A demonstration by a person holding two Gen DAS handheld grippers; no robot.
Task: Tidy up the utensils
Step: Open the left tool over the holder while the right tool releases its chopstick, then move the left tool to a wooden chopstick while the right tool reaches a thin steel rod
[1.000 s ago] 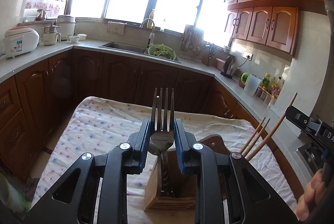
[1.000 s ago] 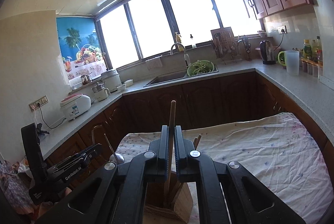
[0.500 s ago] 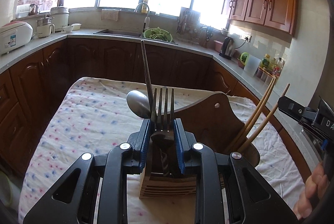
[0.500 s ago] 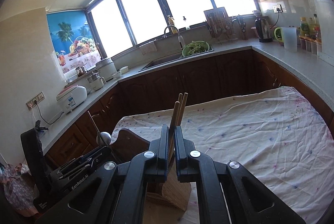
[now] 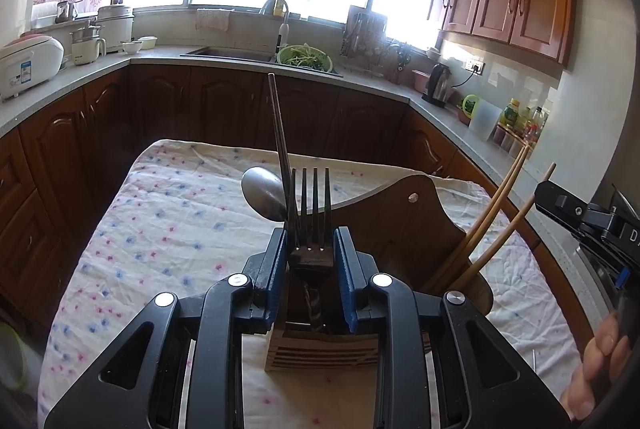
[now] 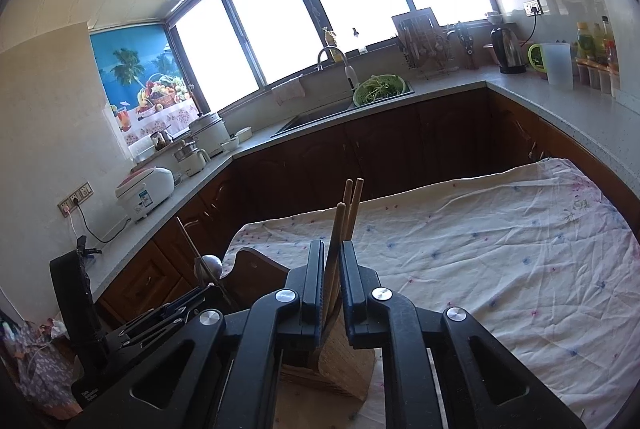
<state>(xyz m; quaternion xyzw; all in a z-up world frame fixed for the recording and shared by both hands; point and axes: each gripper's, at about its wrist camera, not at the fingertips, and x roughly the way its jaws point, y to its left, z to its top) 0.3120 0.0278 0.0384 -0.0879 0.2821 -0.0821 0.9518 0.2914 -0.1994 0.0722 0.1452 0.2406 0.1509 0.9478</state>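
A wooden utensil holder (image 5: 404,225) stands on the cloth-covered table (image 5: 160,229). My left gripper (image 5: 310,261) is just above it, its blue pads (image 5: 276,269) against a metal fork (image 5: 310,205) whose handle reaches down into a front slot. A spoon (image 5: 264,193) and a metal chopstick (image 5: 278,125) stand behind the fork. My right gripper (image 6: 330,273) has its jaws slightly apart around a wooden chopstick (image 6: 336,229) that stands in the holder (image 6: 256,273) beside two others (image 6: 354,205). The wooden chopsticks also show in the left wrist view (image 5: 496,213).
The right gripper's body (image 5: 588,225) and the hand holding it are at the right edge of the left wrist view. The left gripper's body (image 6: 132,325) is at the lower left of the right wrist view. Kitchen counters (image 6: 560,101) and dark cabinets surround the table.
Both grippers have come down toward the holder with their utensils. The fork's handle is deeper in its slot. The right jaws have parted a little around the chopstick.
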